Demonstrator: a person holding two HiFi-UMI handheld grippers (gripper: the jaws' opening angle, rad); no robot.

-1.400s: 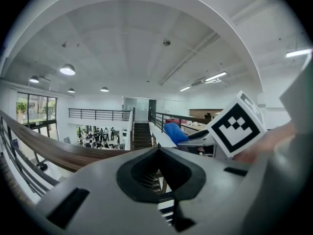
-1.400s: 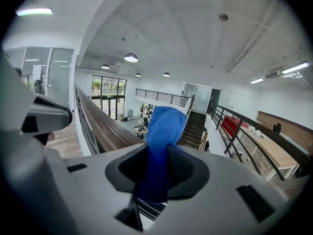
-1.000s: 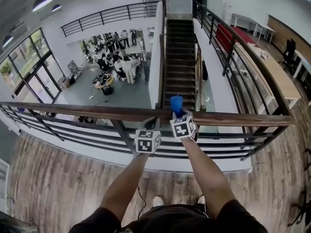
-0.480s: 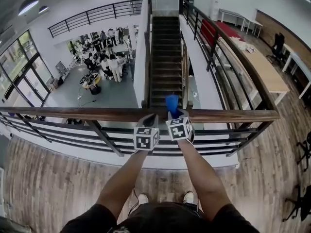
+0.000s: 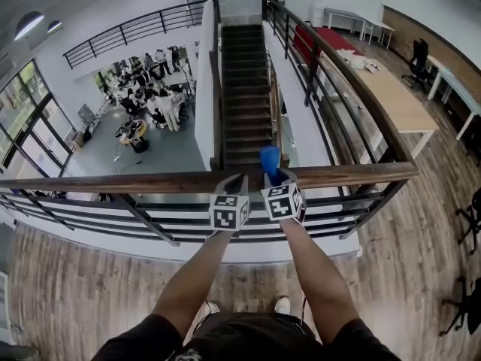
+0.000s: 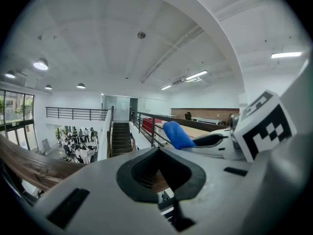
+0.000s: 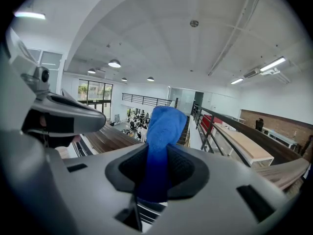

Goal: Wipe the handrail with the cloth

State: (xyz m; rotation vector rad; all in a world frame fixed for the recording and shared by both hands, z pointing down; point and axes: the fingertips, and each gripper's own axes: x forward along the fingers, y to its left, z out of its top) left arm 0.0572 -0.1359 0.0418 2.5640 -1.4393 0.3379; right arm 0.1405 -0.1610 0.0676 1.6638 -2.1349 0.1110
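Note:
A brown wooden handrail [image 5: 113, 182] runs left to right across the head view, on dark metal bars. My right gripper [image 5: 274, 176] is shut on a blue cloth [image 5: 270, 159], which stands up over the rail's top. In the right gripper view the cloth [image 7: 164, 126] fills the gap between the jaws of the right gripper [image 7: 159, 151], and the handrail [image 7: 110, 138] runs off to the left. My left gripper [image 5: 236, 181] rests at the rail just left of it. In the left gripper view that left gripper [image 6: 157, 153] is shut with nothing held, and the cloth [image 6: 177, 134] shows to its right.
Beyond the rail is a drop to a lower floor, with a staircase [image 5: 244, 89] and a group of people [image 5: 146, 100]. The rail's corner post [image 5: 406, 173] is at the right. A long table [image 5: 391, 96] stands on the right walkway. Wood flooring [image 5: 75, 292] lies under my feet.
Both grippers and the cloth have shifted to the right along the handrail: the staircase now lies further left and the rail's right corner is closer. Both grips are unchanged.

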